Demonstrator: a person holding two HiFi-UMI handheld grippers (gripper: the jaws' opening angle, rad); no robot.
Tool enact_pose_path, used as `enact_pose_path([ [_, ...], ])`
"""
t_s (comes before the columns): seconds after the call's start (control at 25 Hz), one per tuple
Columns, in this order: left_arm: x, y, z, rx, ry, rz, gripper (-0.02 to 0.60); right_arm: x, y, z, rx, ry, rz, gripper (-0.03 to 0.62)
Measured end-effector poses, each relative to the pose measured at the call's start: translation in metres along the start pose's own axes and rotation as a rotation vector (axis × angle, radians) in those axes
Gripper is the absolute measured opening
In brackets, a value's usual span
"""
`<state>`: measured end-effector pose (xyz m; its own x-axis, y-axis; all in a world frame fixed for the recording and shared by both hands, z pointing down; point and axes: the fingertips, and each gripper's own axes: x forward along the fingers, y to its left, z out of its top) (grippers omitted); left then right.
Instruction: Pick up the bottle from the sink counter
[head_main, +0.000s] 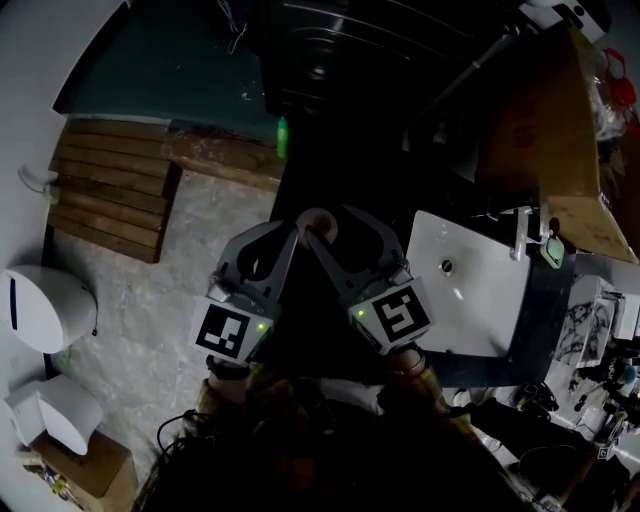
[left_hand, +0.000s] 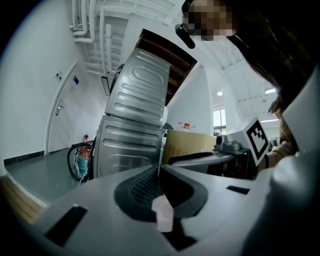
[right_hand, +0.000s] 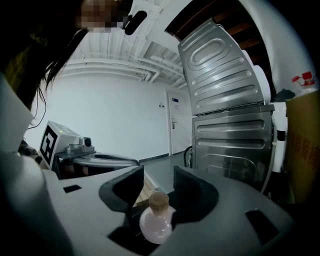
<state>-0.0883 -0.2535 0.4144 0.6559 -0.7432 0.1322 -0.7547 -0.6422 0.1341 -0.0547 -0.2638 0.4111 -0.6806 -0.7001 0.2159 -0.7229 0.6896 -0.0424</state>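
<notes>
A small round pink bottle (right_hand: 156, 222) with a cork stopper lies in the hollow behind the pads of my right gripper (right_hand: 159, 175). Those jaws stand apart and no pad presses on the bottle. In the head view both grippers are held side by side in front of the person, tips converging, with the bottle (head_main: 318, 222) showing between them. My right gripper (head_main: 328, 224) is beside the white sink (head_main: 480, 300). My left gripper (left_hand: 159, 172) has its tips together. A small pale pink piece (left_hand: 163, 214) shows behind its pads; I cannot tell what it is.
A steel washing machine (right_hand: 230, 120) stands ahead, lid tilted up. A cardboard box (head_main: 540, 130) sits beyond the sink. Wooden slats (head_main: 110, 200) and white containers (head_main: 45, 305) lie on the floor at left. Cluttered items (head_main: 600, 360) crowd the far right.
</notes>
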Motion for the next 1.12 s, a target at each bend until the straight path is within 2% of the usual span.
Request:
enact_pose_path([
  [0.84, -0.003, 0.02, -0.043, -0.052, 0.079, 0.017, 0.026, 0.039, 0.001, -0.053, -0.021, 0.109, -0.009, 0.176],
  [1.12, -0.009, 0.024, -0.049, -0.064, 0.083, 0.023, 0.026, 0.043, -0.003, -0.06, -0.054, 0.122, -0.052, 0.176],
])
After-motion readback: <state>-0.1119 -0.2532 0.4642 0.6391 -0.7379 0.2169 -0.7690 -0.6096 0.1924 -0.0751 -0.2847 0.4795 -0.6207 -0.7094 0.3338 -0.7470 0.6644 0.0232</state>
